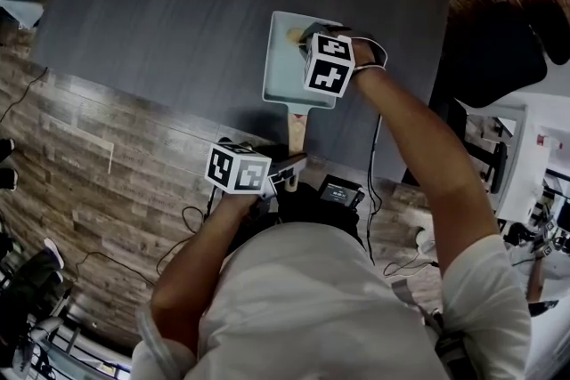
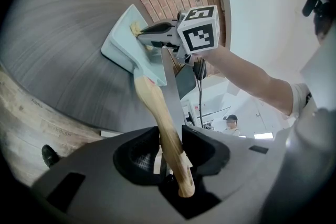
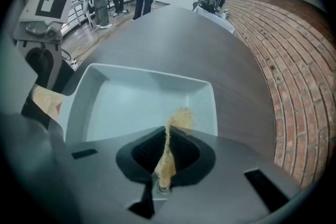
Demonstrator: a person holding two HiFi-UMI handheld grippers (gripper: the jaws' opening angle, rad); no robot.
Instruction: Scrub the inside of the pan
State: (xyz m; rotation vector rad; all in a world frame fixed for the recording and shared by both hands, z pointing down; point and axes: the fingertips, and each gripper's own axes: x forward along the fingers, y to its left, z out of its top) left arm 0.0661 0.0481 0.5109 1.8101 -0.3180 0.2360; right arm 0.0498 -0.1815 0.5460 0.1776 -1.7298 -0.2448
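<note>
Pan (image 1: 283, 74), pale blue, square, sits on dark tabletop (image 1: 160, 13), wooden handle (image 2: 157, 107) pointing toward us; we keep left claw (image 2: 170, 152) clamped on that handle near its end; right claw (image 3: 166, 162) points steeply down over pan, closed on thin yellowish scrub pad (image 3: 179, 118); pad's free end hangs inside pan at end far from handle; we cannot tell if it touches.

The pale green square pan (image 3: 142, 107) lies flat on the desk (image 3: 173, 44), just ahead of the right gripper (image 3: 166, 156). Its wooden handle (image 2: 157, 107) is clamped in the left gripper (image 2: 173, 156). A tan fibrous scrubber (image 3: 178, 119), pinched in the right gripper, reaches the pan's near corner.
</note>
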